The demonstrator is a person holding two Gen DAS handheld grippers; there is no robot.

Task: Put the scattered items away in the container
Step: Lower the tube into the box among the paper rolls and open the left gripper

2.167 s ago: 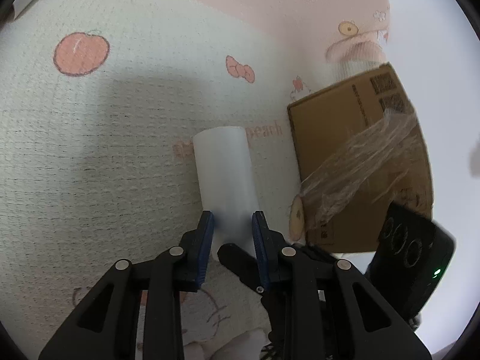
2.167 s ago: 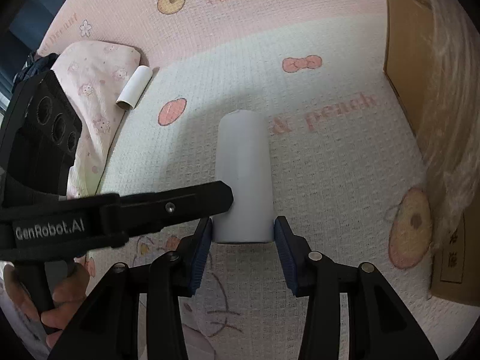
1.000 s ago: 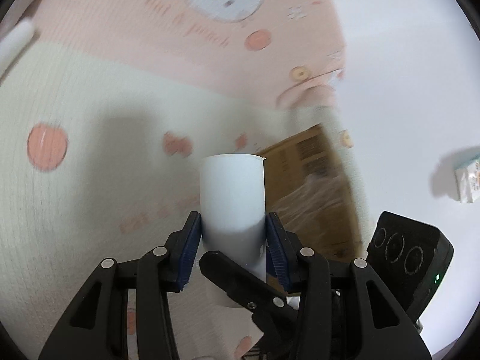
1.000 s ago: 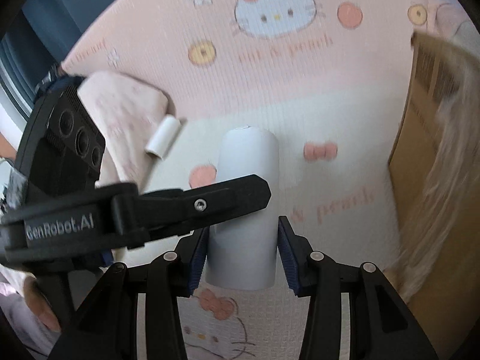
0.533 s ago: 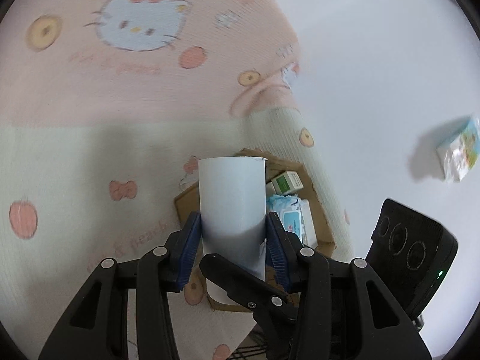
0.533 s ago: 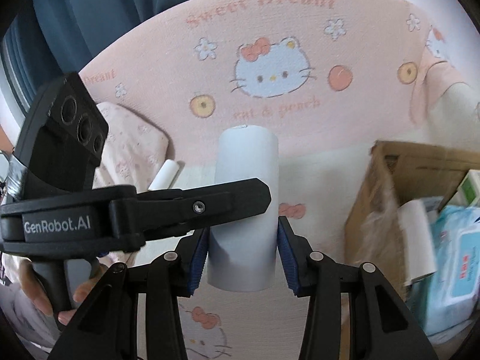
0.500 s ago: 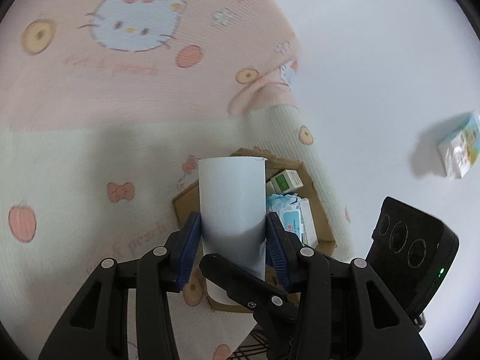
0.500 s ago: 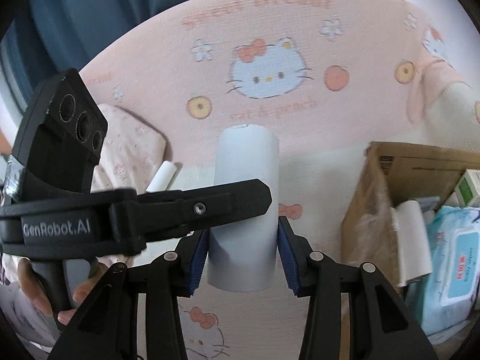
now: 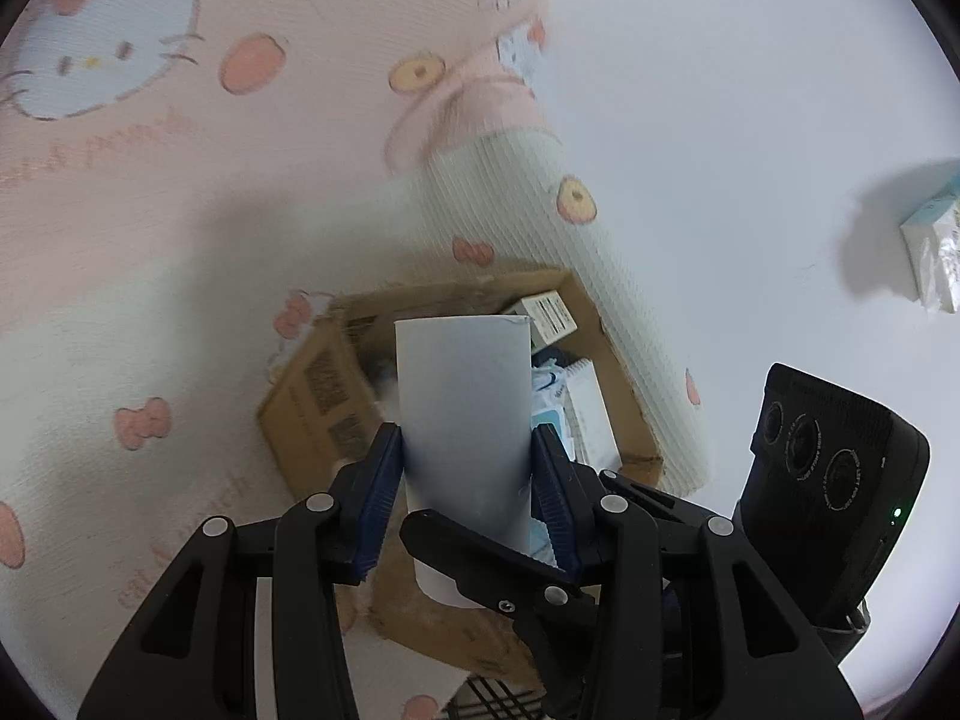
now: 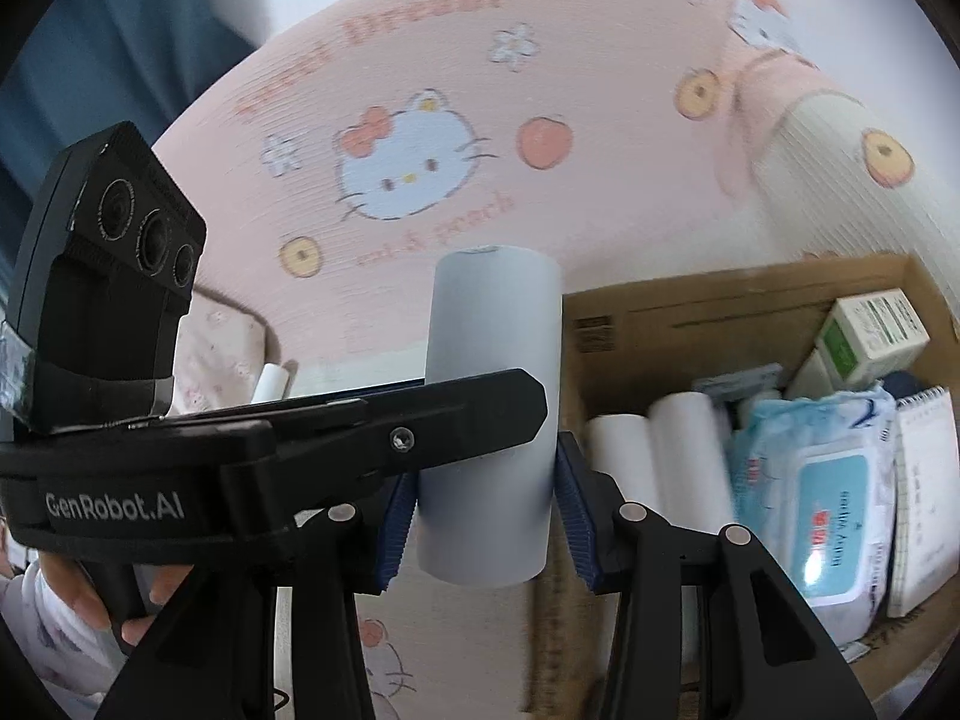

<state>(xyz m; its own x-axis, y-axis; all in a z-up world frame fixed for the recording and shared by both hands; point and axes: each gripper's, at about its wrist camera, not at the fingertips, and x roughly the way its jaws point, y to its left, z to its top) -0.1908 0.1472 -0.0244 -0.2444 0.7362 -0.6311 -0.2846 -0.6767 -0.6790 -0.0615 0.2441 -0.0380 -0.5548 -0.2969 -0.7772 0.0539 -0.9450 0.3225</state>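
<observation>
A white paper roll (image 9: 462,396) is held off the bed, and both grippers grip it. My left gripper (image 9: 465,480) is shut on its lower part, blue pads pressed on both sides. My right gripper (image 10: 486,510) is shut on the same roll (image 10: 489,354) from another side. The open cardboard box (image 9: 318,378) lies below and just behind the roll in the left wrist view. In the right wrist view the box (image 10: 690,306) is to the right of the roll. One black finger of the left gripper crosses in front of the roll in the right wrist view.
The box holds two white rolls (image 10: 654,456), a wet-wipes pack (image 10: 834,510), a notebook (image 10: 924,480) and a green-and-white carton (image 10: 870,330). Another small roll (image 10: 273,381) lies on the pink cartoon bedcover (image 10: 390,120) by a pillow. A tissue pack (image 9: 933,246) lies on the white floor.
Both grippers have lifted the roll off the bedcover and carried it toward the box. The box now shows from above, with its contents in sight.
</observation>
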